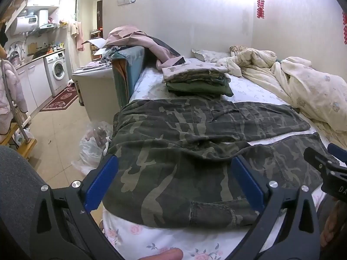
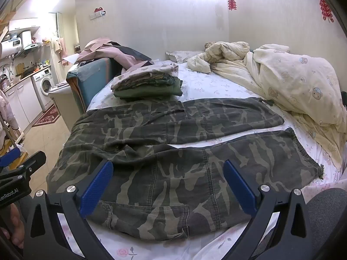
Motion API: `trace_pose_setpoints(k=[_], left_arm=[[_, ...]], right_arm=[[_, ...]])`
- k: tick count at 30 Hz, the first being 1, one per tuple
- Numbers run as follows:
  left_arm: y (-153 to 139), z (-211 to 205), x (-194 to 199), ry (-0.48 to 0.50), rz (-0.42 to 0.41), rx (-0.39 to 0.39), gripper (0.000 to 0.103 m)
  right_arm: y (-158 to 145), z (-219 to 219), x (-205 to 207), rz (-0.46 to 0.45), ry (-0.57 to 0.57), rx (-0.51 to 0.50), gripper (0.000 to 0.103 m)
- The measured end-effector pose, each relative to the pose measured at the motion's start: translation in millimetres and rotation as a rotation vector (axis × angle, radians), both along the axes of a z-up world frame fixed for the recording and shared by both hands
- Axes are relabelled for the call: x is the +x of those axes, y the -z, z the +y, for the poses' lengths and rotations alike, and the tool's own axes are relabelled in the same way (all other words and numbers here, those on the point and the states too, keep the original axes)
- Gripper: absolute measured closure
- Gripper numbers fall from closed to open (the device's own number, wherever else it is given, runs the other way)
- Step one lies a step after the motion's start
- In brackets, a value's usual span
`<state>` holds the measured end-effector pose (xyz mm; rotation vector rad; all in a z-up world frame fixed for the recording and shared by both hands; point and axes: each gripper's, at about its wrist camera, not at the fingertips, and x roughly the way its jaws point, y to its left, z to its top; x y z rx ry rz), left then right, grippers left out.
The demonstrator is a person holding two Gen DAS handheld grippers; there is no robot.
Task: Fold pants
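Your left gripper (image 1: 175, 182) hangs over the waist end of the camouflage pants (image 1: 195, 143), jaws spread wide and nothing between them; your right gripper (image 2: 168, 184) does the same over the nearer leg, equally wide and empty. Neither pad touches cloth as far as the wrist views show.

Take the pants as your landmark. They lie flat on the flowered bed sheet (image 1: 138, 234), waist toward the floor-side edge, both legs running out toward the cream quilt (image 2: 299, 86), with a strip of sheet showing between the legs. Just beyond the far leg sits a stack of folded clothes (image 2: 147, 82); it looks to be touching or nearly touching the pants, though you cannot be sure from here. The plastic bag (image 1: 93, 145) sits on the floor below the waist end.

What can go wrong, as a judgement from this layout:
- The waist overhangs the bed edge slightly, so a one-sided pull there could drag the pants toward the floor.
- If you bring the near leg over the far one, a shallow pinch may catch only the top layer, and the leg will open up and fold crooked.
- Lifting unevenly with your two hands would skew the seams and leave the cargo pockets bunched.
- Sweeping too far could nudge the folded stack or snag the far hem under the quilt, whose edge lies close to the leg ends.
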<state>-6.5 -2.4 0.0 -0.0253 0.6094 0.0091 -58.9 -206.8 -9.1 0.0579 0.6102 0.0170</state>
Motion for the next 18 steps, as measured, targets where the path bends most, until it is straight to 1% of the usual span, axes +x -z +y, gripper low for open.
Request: trace_pose_setpoints(k=[18], left_arm=[[-0.5,2.5,3.8,-0.001,0.001,0.000,0.000]], right_arm=[[1.2,0.5,0.5,0.002,0.000,0.000,0.000]])
